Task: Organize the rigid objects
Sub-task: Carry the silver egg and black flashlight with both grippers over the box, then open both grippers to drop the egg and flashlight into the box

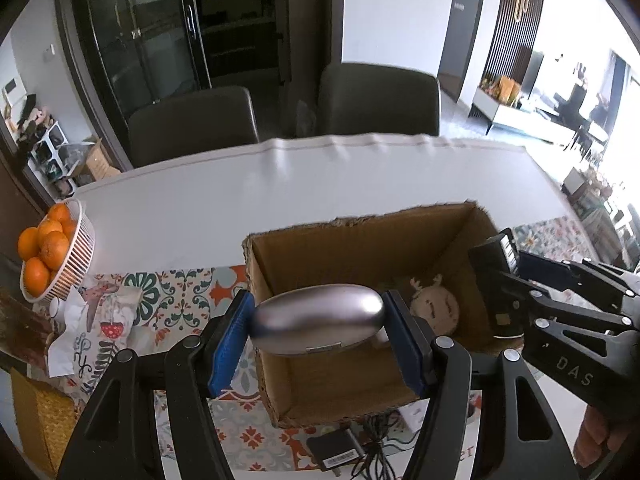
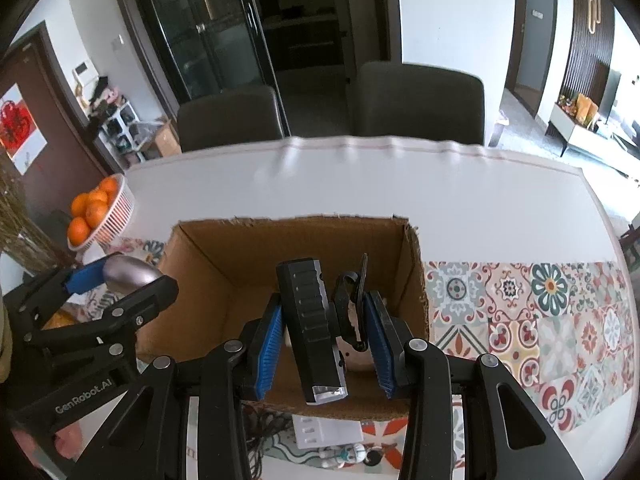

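We've got the left gripper (image 1: 320,332) clamped on the silver oval case (image 1: 318,318) over the cardboard box's (image 1: 360,248) near-left corner, right gripper (image 2: 326,330) clamped on the black device (image 2: 314,324) over the box interior.

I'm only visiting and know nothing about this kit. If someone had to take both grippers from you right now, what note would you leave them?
Left gripper: shut on a silver oval case, held over the near left part of the cardboard box.
Right gripper: shut on a black ridged gadget with a black clip beside it, also over the box.
Done: a small round beige toy already lies in the box.
Left: lower both items in and let go. Then a black adapter with its cable and a white plug wait on the patterned mat in front of the box.
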Action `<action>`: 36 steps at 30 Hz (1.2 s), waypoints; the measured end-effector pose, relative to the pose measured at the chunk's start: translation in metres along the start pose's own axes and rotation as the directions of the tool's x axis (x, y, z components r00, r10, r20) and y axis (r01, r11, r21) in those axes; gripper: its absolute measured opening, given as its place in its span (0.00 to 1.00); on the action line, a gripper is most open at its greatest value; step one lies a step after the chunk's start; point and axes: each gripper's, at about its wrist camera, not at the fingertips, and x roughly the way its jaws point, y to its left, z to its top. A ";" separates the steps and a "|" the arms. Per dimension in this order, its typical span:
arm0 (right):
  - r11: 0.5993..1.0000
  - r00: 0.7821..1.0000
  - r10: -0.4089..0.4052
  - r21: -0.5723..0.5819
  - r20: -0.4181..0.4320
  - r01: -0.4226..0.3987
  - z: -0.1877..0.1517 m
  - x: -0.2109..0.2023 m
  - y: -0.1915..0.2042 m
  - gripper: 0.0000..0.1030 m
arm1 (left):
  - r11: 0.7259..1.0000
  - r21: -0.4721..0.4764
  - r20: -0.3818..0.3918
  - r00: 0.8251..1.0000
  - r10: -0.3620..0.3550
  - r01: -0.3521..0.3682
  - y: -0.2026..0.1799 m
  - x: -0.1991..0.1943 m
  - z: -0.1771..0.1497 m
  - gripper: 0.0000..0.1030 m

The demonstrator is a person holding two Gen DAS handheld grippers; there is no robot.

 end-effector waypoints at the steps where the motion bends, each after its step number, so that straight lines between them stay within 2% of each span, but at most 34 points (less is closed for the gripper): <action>1: 1.000 1.000 -0.002 0.002 -0.010 0.002 -0.001 0.003 -0.001 0.40 | 1.000 0.001 -0.008 1.000 0.006 -0.006 0.001 0.004 -0.001 0.63; 6: 1.000 0.998 -0.018 0.001 -0.053 0.018 -0.006 0.019 -0.003 0.40 | 1.000 0.012 -0.050 0.999 0.022 -0.021 0.000 0.022 -0.006 0.63; 13: 1.000 0.997 -0.025 -0.012 -0.070 0.024 -0.013 0.026 -0.004 0.40 | 0.999 0.031 -0.080 0.997 0.025 -0.022 -0.004 0.033 -0.013 0.63; 20: 1.000 0.995 -0.019 0.008 -0.100 0.020 -0.017 0.034 -0.011 0.45 | 1.000 0.016 -0.119 0.993 0.016 -0.015 -0.007 0.038 -0.016 0.63; 24: 0.999 0.993 -0.019 0.024 -0.112 0.022 -0.021 0.038 -0.015 0.50 | 1.000 0.020 -0.111 0.994 0.021 -0.019 -0.008 0.036 -0.018 0.68; 28: 0.999 0.995 -0.022 0.032 -0.101 0.025 -0.022 0.033 -0.016 0.50 | 0.999 0.019 -0.095 0.995 0.029 -0.027 -0.010 0.029 -0.018 0.72; 36: 0.999 0.999 -0.036 0.038 -0.012 0.036 -0.025 0.004 -0.015 0.54 | 0.999 0.011 -0.024 0.999 0.040 -0.040 -0.013 0.000 -0.023 0.76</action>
